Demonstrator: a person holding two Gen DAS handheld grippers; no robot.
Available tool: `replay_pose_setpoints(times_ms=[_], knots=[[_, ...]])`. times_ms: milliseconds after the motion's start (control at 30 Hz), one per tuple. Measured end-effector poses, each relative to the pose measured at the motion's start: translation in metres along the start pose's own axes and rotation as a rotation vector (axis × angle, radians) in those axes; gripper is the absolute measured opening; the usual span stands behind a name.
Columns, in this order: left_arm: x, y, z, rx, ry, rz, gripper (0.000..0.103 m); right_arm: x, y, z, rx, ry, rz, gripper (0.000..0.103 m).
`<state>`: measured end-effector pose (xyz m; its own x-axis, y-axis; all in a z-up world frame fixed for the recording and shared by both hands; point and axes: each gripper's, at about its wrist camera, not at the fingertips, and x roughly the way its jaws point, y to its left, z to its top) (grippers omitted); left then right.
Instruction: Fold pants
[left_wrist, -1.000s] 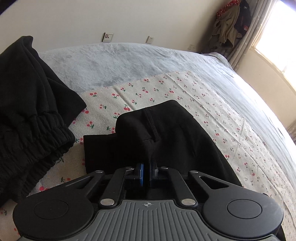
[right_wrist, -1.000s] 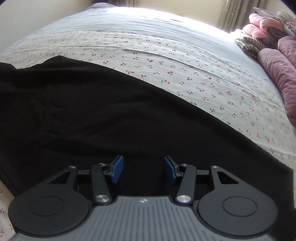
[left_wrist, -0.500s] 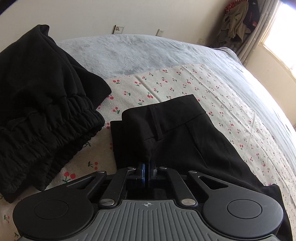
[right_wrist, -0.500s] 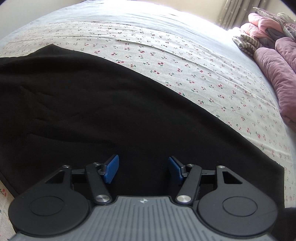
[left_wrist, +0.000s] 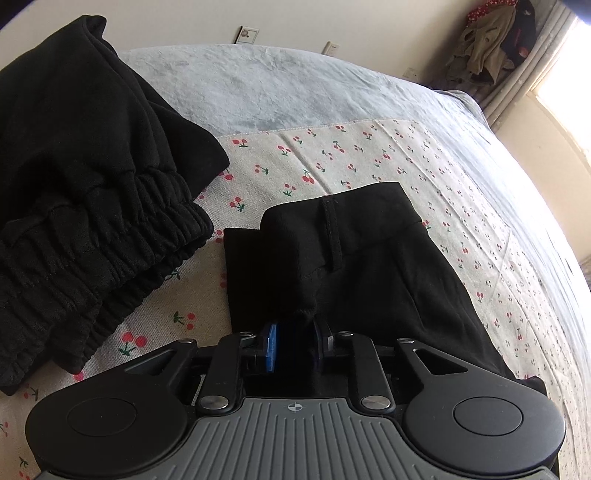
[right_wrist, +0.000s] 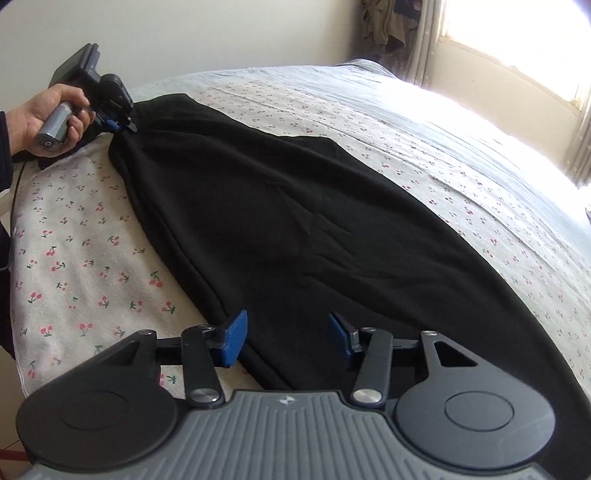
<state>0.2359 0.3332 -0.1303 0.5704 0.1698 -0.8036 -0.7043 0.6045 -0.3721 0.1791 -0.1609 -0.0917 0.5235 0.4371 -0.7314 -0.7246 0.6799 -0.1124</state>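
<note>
Our left gripper (left_wrist: 293, 345) is opening off the pants (right_wrist: 295, 221) waistband; our right gripper (right_wrist: 286, 339), closing empty, should straddle the hem squarely on the bed (right_wrist: 92, 258).

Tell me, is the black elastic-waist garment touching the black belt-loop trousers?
Apart. The left wrist view shows cherry-print sheet between the elastic-waist garment and the belt-loop trousers.

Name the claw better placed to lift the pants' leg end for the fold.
Right. The right claw hovers, closing, over the flat black pants at their leg end; the left claw sits far off at the waistband, opening with cloth between its pads.
</note>
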Motion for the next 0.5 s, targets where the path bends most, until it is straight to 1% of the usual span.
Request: replay_pose_setpoints(times_ms=[67,100,133,200,233,300,333,367,400,500], knots=[[0.002,-0.001,0.0,0.029,0.006,0.002,0.02,0.007,0.013,0.005,-0.062,-0.017,-0.002,0.031],[0.003,-0.002,0.0,0.043,0.007,0.005,0.02,0.012,0.019,0.006,-0.08,-0.014,-0.003,0.027],[0.003,-0.003,0.0,0.055,0.004,0.007,0.02,0.018,0.019,0.01,-0.089,-0.007,0.003,0.019],[0.004,-0.006,-0.001,0.087,-0.003,0.012,0.019,0.028,0.024,0.014,-0.09,0.009,0.013,0.01],[0.004,-0.007,-0.001,0.101,-0.003,0.011,0.018,0.031,0.028,0.014,-0.093,0.011,0.016,0.007],[0.005,-0.007,0.0,0.113,-0.003,0.002,0.014,0.038,0.034,0.016,-0.106,0.014,0.025,0.006],[0.005,-0.008,0.001,0.122,-0.004,0.002,0.008,0.043,0.038,0.018,-0.112,0.02,0.028,0.006],[0.004,-0.008,0.002,0.131,-0.003,0.003,0.008,0.048,0.039,0.018,-0.116,0.033,0.022,0.005],[0.002,-0.008,0.003,0.133,-0.002,0.002,0.007,0.054,0.041,0.019,-0.119,0.049,0.014,0.0],[-0.004,-0.004,0.005,0.146,-0.007,-0.001,0.006,0.062,0.04,0.021,-0.121,0.079,0.008,0.0]])
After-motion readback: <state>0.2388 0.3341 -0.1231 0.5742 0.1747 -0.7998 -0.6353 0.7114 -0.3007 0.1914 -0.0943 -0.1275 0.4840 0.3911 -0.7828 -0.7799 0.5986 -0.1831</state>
